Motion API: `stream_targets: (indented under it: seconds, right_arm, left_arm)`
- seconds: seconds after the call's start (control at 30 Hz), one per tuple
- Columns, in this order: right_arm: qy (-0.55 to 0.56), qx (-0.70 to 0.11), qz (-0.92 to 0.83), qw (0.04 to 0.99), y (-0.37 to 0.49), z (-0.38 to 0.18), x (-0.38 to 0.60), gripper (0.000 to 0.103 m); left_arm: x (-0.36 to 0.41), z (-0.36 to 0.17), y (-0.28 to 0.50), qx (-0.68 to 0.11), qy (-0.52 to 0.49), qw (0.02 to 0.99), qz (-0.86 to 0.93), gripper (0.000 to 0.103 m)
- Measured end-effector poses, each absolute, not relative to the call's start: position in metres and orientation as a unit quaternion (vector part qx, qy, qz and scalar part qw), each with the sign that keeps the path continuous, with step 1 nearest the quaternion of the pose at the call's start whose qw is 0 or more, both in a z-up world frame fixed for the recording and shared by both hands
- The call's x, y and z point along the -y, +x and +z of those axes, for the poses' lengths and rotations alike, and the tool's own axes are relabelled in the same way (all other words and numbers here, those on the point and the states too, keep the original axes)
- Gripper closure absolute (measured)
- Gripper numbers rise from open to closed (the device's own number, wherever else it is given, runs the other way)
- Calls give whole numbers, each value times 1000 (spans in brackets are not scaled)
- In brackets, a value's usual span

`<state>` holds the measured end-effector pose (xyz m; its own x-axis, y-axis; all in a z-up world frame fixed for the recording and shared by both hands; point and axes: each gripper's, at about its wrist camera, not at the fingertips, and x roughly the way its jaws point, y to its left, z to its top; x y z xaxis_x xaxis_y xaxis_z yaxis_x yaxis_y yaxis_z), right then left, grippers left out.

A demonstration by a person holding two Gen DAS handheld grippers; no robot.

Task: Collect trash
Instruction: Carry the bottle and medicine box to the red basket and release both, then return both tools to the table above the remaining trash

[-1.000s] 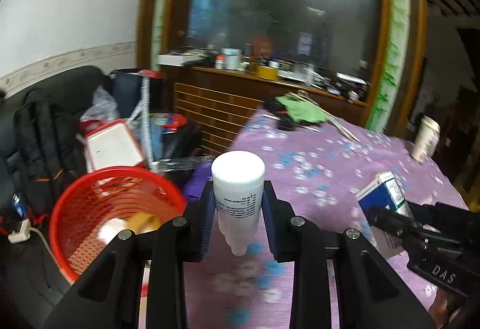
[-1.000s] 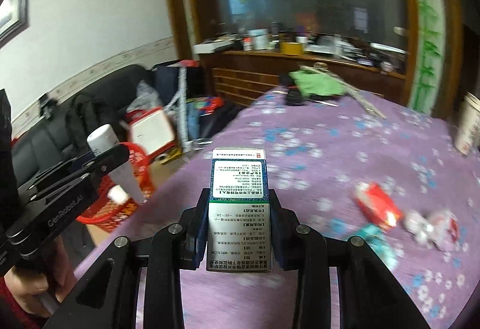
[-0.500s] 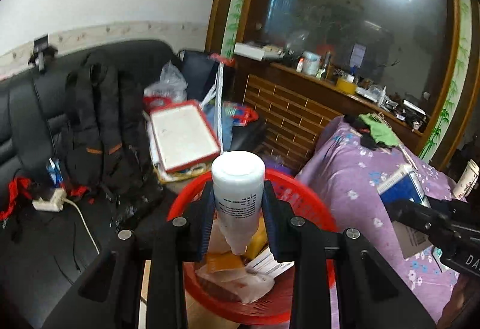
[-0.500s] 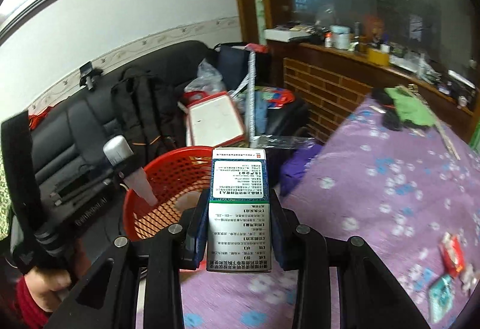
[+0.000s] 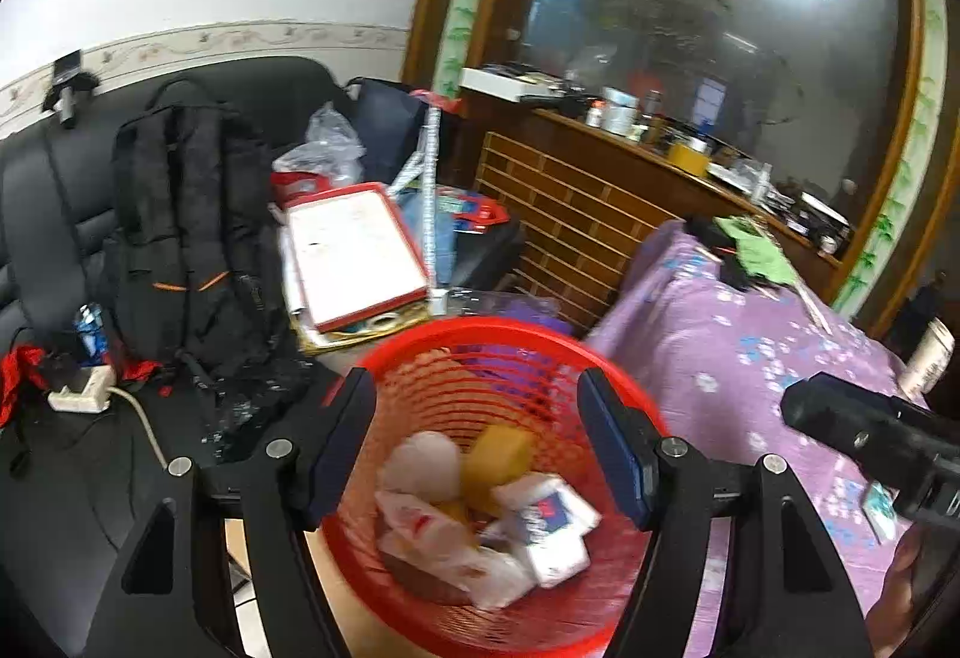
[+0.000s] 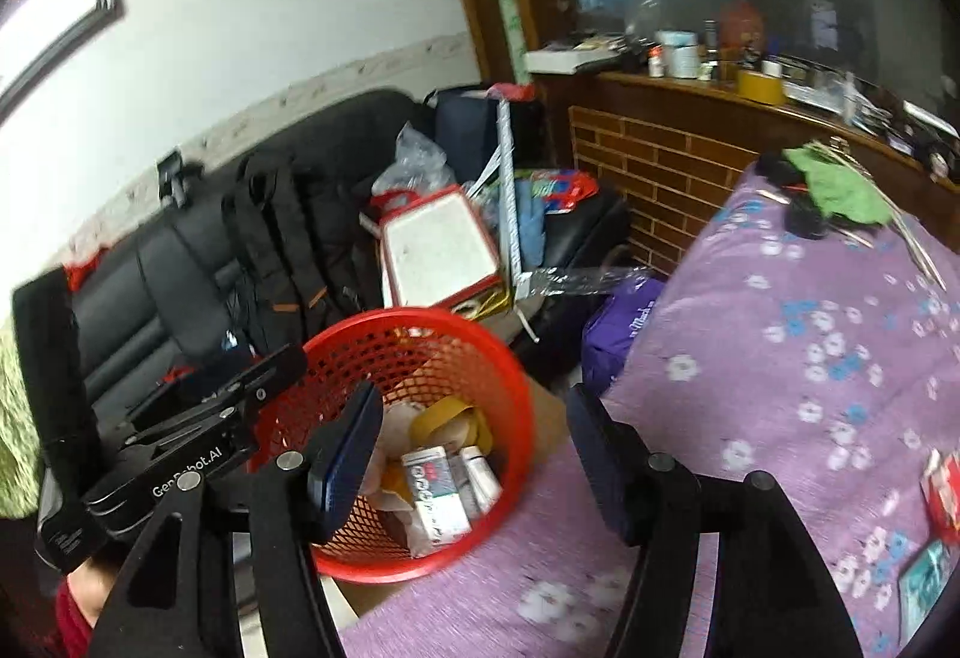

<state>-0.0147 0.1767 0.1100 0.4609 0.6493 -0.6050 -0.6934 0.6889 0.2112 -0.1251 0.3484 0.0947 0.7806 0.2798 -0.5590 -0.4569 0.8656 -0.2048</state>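
1. We hold both grippers over the red basket (image 5: 480, 358), which stands on the floor at the corner of the purple-clothed table (image 6: 810, 358).
2. Our left gripper (image 5: 477, 442) has just been opening; its jaws stand apart with nothing between them, only the basket's contents showing through the gap.
3. Our right gripper (image 6: 474, 454) has likewise just been opening and is released, with no item between its pads.
4. In the basket lie a white bottle (image 5: 426, 463), a printed box (image 6: 435, 490), a yellow piece and crumpled white wrappers, heaped together at the bottom.
5. We judge this round of dropping done: both claws are empty and the trash sits inside the basket.
6. Work is left, as far as we can see: a red packet (image 6: 942, 484) and a teal packet (image 6: 924, 574) lie on the cloth at the right, well apart from the basket.
7. A paper cup (image 5: 930, 358) stands at the table's far edge; whether it counts as trash we cannot tell.
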Motion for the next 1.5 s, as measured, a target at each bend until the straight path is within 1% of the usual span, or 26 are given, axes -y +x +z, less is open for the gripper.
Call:
stream_targets:
  seconds: [0.13, 0.3, 0.4, 0.5, 0.67, 0.8, 0.87, 0.9, 0.93, 0.97, 1.03, 1.07, 1.1, 1.13, 1.23, 1.33, 1.43, 1.5]
  right_arm:
    - [-26, -324, 356, 876, -13, 116, -124, 35]
    - [-5, -318, 283, 905, 1, 117, -33, 35]
    - [28, -323, 220, 920, 18, 114, 33, 35]
    - [37, -328, 140, 934, 33, 110, 98, 35]
    - [34, -363, -8, 931, 62, 82, 190, 35]
    - [74, -389, -21, 918, 76, 50, 232, 35]
    - [63, -399, -18, 915, 78, 40, 234, 36]
    - [53, -399, -18, 915, 79, 38, 232, 40]
    - [48, -399, -11, 916, 80, 36, 231, 59]
    - [45, -403, -1, 914, 83, 32, 227, 70]
    - [36, -402, 11, 915, 82, 29, 224, 76]
    - [36, -401, 16, 915, 81, 30, 225, 81]
    - [43, -400, 24, 915, 79, 32, 225, 83]
    - [49, -399, 29, 915, 77, 31, 226, 87]
    - [60, -378, 33, 923, 70, 38, 226, 88]
    - [70, -350, 19, 934, 63, 49, 228, 88]
    - [77, -334, -13, 939, 59, 56, 238, 89]
    - [100, -324, -20, 941, 57, 60, 249, 88]
  left_arm:
    - [-311, 107, -115, -267, -139, 940, 164, 34]
    - [-232, 119, -88, -282, -88, 951, 92, 34]
    - [-181, 120, -68, -306, -69, 949, 34, 33]
    - [-127, 117, -47, -336, -55, 940, -29, 34]
    - [-47, 106, -16, -381, -27, 919, -97, 33]
    - [5, 85, 11, -419, -10, 900, -119, 33]
    - [20, 73, 21, -432, -6, 894, -121, 33]
    - [27, 67, 25, -437, -3, 892, -115, 33]
    - [32, 62, 30, -441, -3, 891, -110, 33]
    - [35, 57, 35, -444, -7, 889, -111, 33]
    - [38, 48, 42, -455, -13, 884, -106, 32]
    - [41, 43, 45, -461, -17, 881, -102, 32]
    - [41, 39, 48, -468, -23, 878, -99, 32]
    - [44, 35, 52, -475, -28, 874, -96, 31]
    - [46, 31, 58, -481, -50, 871, -84, 31]
    - [53, 30, 63, -479, -69, 873, -60, 24]
    - [64, 28, 68, -481, -74, 872, -42, 24]
    - [73, 25, 72, -482, -62, 873, -30, 24]
